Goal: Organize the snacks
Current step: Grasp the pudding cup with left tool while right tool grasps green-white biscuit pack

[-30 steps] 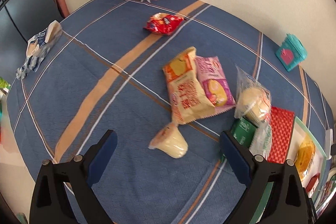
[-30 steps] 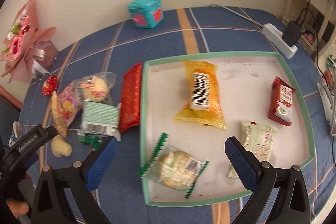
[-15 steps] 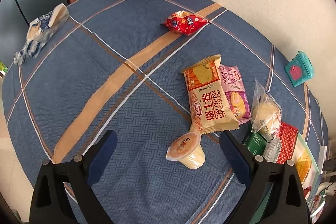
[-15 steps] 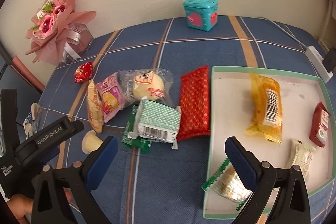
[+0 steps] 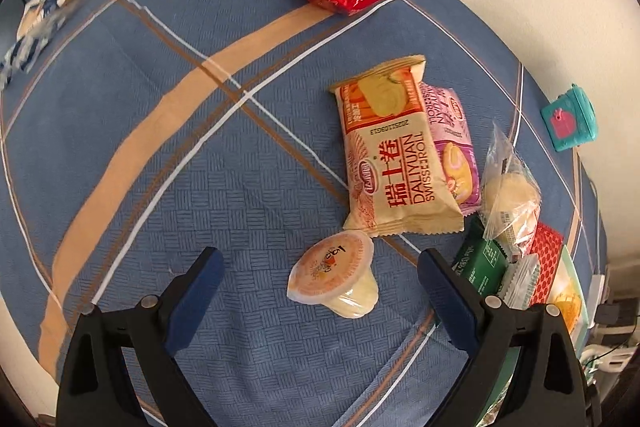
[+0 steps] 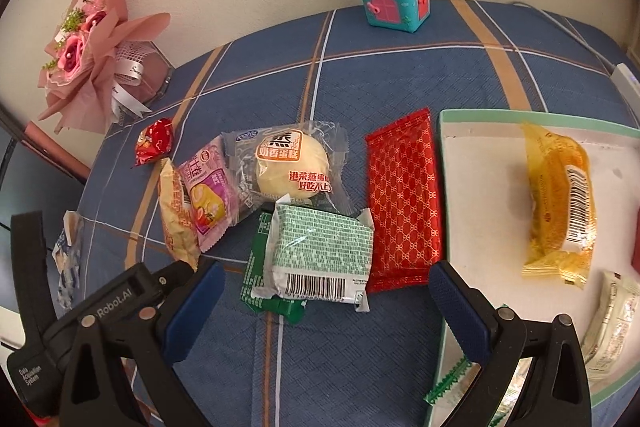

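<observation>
Left wrist view: the left hand-held gripper (image 5: 320, 291) pointed steeply down at the jelly cup (image 5: 334, 277), which lay on its side on the blue checked surface (image 5: 160, 147), just below the swiss roll pack (image 5: 396, 163). Its jaws were closing from wide, the cup between them but the pads not yet on it. To do this well, I'd say, centre on the cup's body, clear of the lid's rim and the pack's corner, then squeeze gently; it looked apt to roll.

Right wrist view: the right hand-held gripper (image 6: 326, 301) stood spread and empty over the green-white packet (image 6: 320, 255), beside the red pouch (image 6: 404, 203). Only this view showed the tray (image 6: 540, 121) properly, right of that pouch, with a yellow pack (image 6: 560, 195) inside. The cup itself was hidden here behind the left tool; only the other view showed it.
</observation>
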